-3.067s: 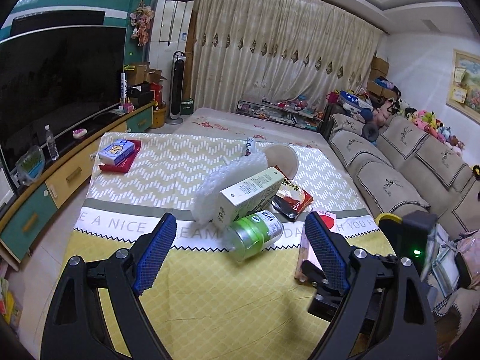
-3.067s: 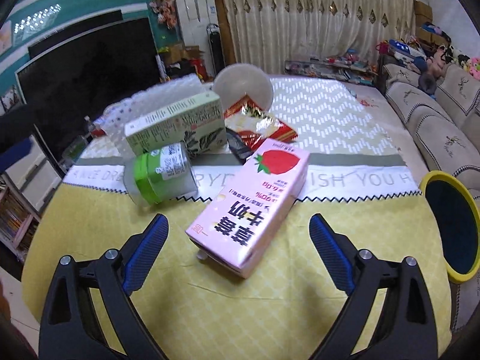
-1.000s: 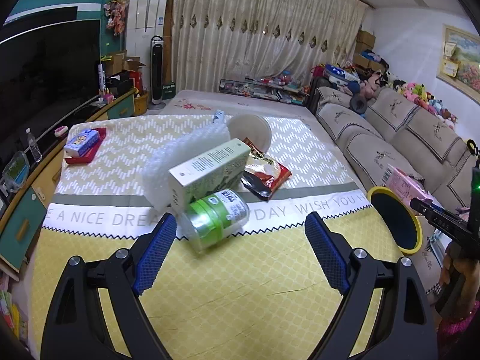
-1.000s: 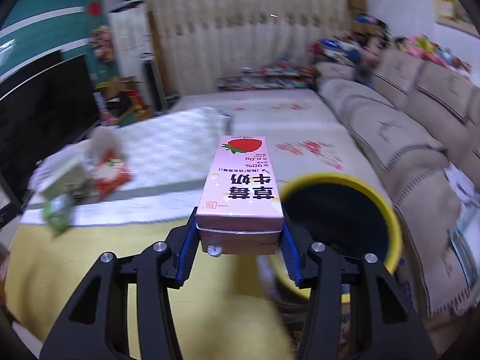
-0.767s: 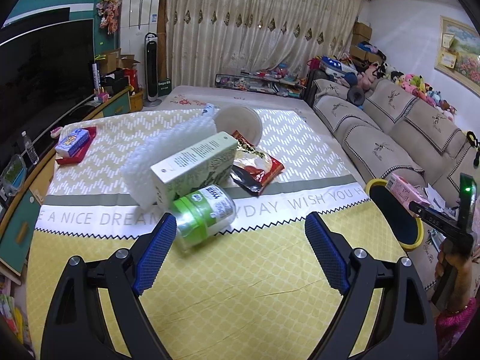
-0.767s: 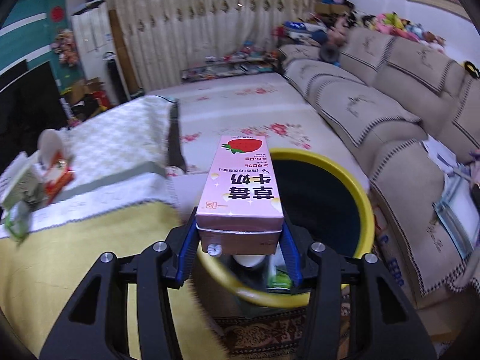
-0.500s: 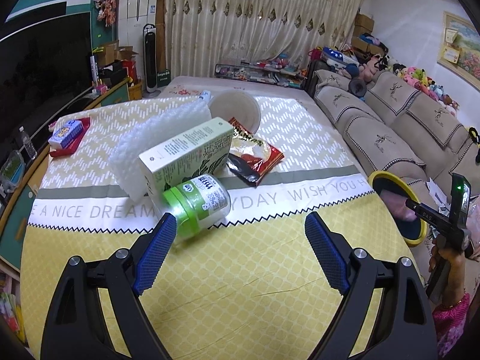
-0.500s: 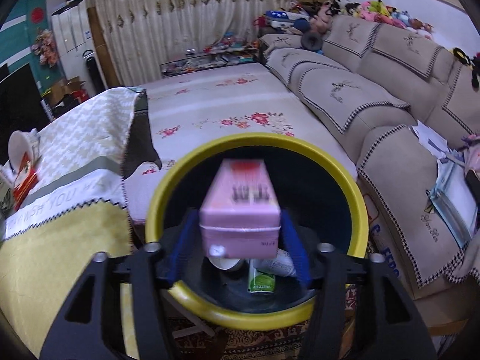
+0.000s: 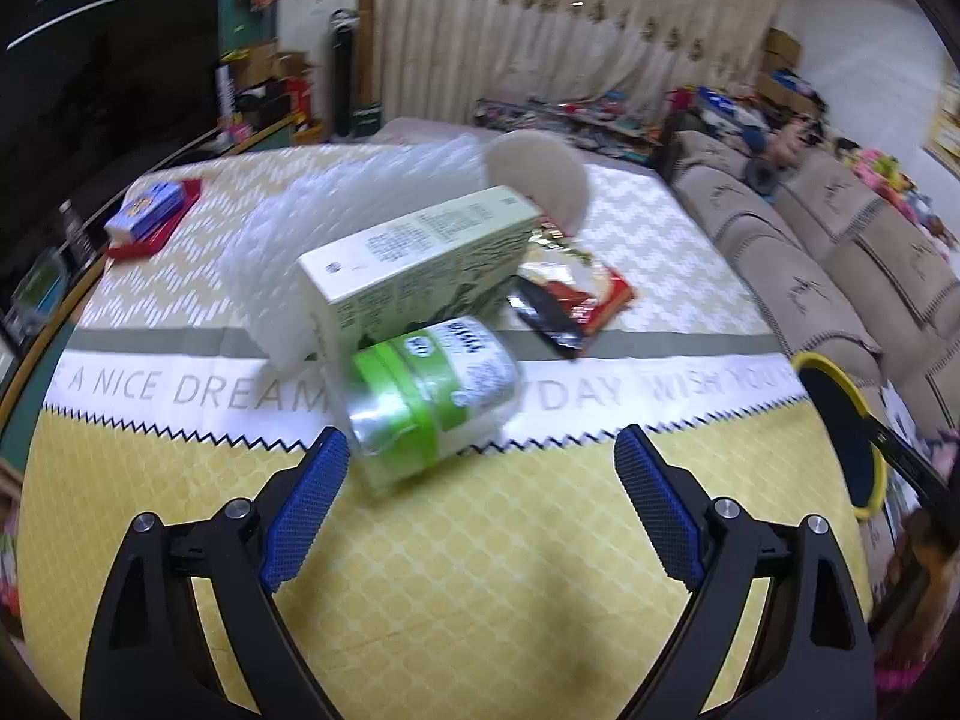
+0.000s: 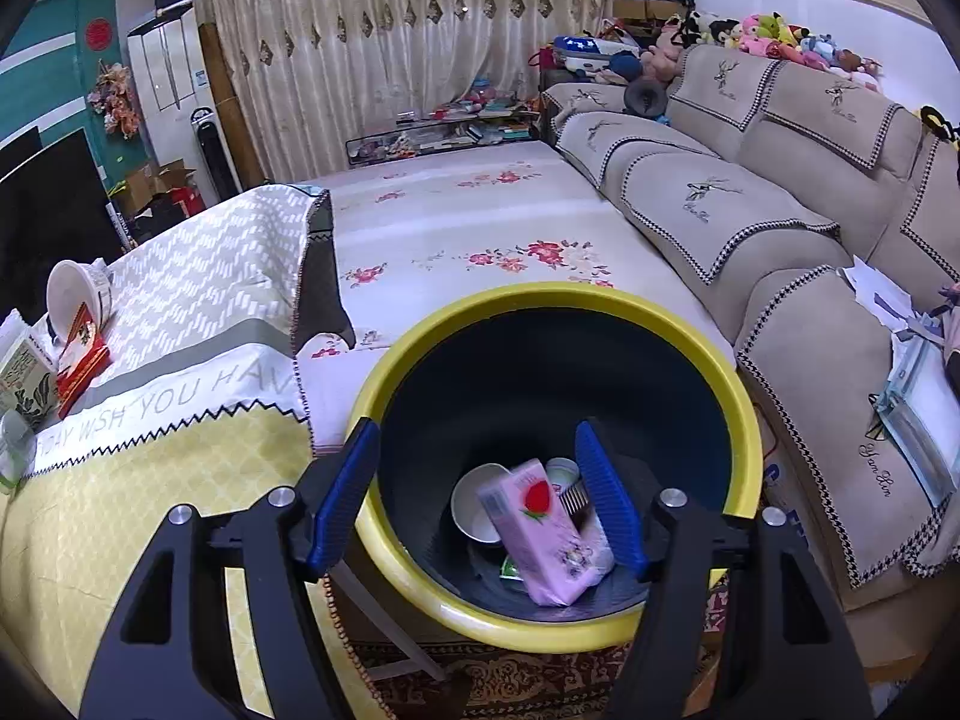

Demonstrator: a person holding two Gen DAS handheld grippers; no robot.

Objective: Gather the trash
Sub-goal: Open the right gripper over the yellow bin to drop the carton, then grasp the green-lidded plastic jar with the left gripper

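Meanwhile, right gripper [image 10: 477, 495], jaws opening and empty, hangs over the yellow-rimmed dark bin [image 10: 420, 576]; left gripper [image 9: 480, 492], wide and empty, could roll the green-banded clear plastic jar [image 9: 429, 402] off the table's near edge

A beige sofa [image 10: 750, 192] stands beside the cream curtains [image 10: 390, 60].

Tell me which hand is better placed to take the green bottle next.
Left. The left gripper is open just before the green bottle on the table. The right gripper is over the bin, jaws opening, away from it.
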